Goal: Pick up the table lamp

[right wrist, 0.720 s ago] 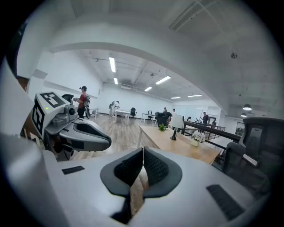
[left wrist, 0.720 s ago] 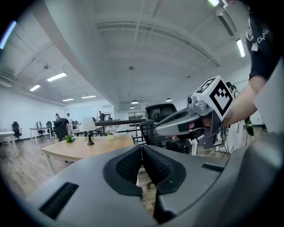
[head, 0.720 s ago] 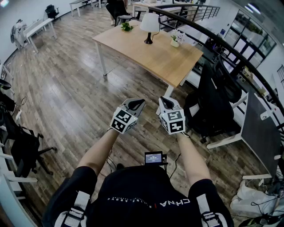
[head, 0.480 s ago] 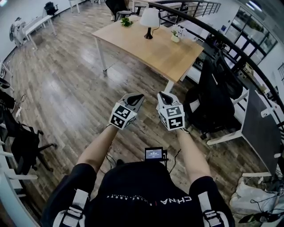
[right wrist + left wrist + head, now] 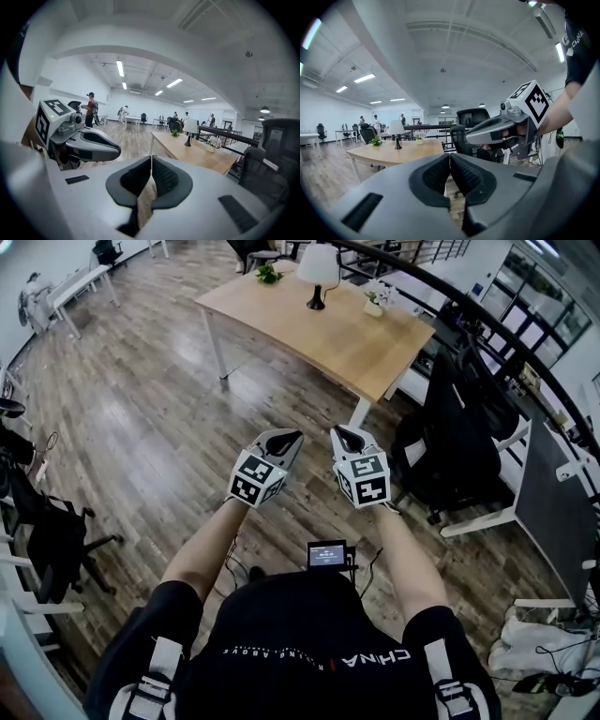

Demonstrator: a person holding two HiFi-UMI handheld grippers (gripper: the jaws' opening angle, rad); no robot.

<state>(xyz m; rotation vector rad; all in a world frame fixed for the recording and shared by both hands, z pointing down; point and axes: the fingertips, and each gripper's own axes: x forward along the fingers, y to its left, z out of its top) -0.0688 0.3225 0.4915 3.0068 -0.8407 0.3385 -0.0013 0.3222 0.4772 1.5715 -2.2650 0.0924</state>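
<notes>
- One lamp (image 5: 317, 270) stands upright on the far side of the table (image 5: 328, 343), long axis vertical, shade uppermost; its finer details are too small to make out.
- Two plants flank it: a green plant (image 5: 269, 274) and a flower pot (image 5: 374, 306).
- The two grippers, left gripper (image 5: 284, 440) and right gripper (image 5: 348, 437), are well apart from the table, jaws closed together on nothing.
</notes>
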